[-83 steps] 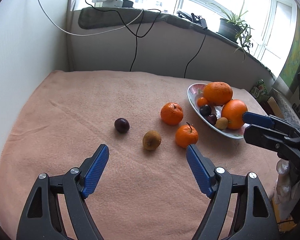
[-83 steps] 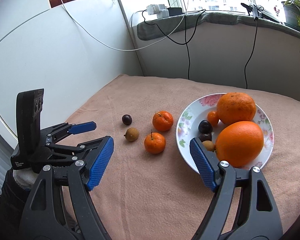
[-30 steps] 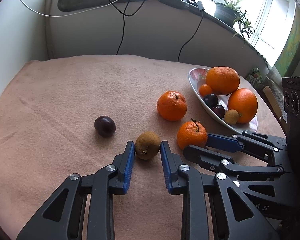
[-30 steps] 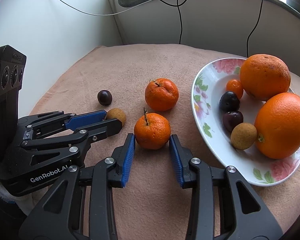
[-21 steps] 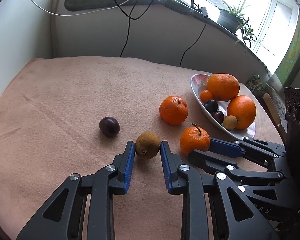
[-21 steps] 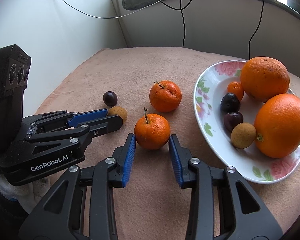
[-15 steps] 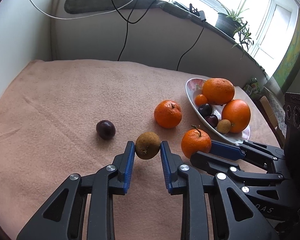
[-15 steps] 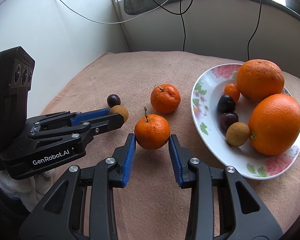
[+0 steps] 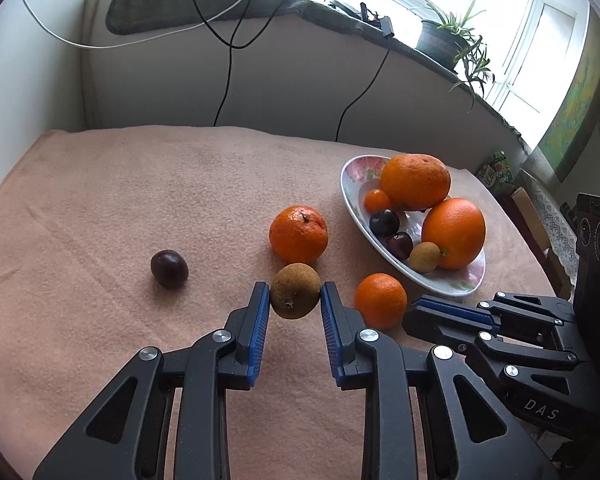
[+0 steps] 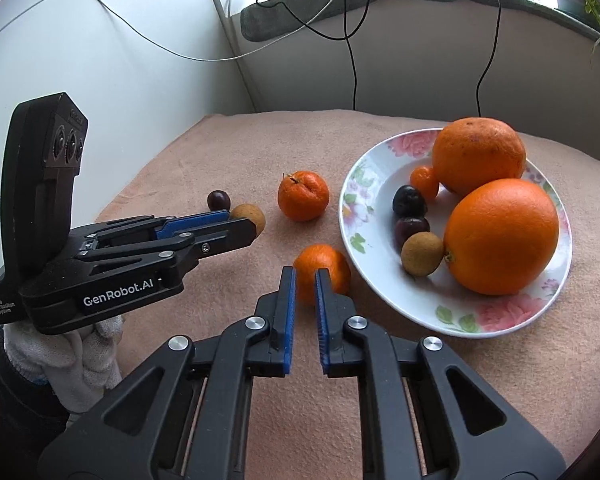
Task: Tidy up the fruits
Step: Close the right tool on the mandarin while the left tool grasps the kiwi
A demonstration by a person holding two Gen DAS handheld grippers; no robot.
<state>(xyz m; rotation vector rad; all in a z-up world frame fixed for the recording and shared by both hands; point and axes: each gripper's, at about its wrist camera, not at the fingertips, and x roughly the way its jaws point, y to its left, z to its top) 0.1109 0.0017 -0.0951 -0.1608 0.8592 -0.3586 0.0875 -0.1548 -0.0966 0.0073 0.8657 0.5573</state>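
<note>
My left gripper (image 9: 295,286) is shut on a small brown fruit (image 9: 296,292) and holds it just above the pink cloth (image 9: 140,200). The right gripper (image 10: 304,276) is shut with nothing between its blue pads. A small tangerine (image 10: 332,268) lies on the cloth just beyond its tips, close to the flowered plate (image 10: 352,220). A second tangerine (image 9: 298,234) and a dark plum (image 9: 169,269) also rest on the cloth. On the plate lie two big oranges (image 10: 500,236), a tiny orange fruit, two dark plums and a brown fruit.
A gloved hand (image 10: 84,356) holds the left gripper at the cloth's left edge. White walls close off the left side and the back, with cables (image 9: 228,48) hanging down from the sill. A potted plant (image 9: 444,40) stands on the sill.
The right gripper's pads have snapped together; the small tangerine that was between them now lies on the cloth ahead of the tips. The left gripper still grips the brown fruit.
</note>
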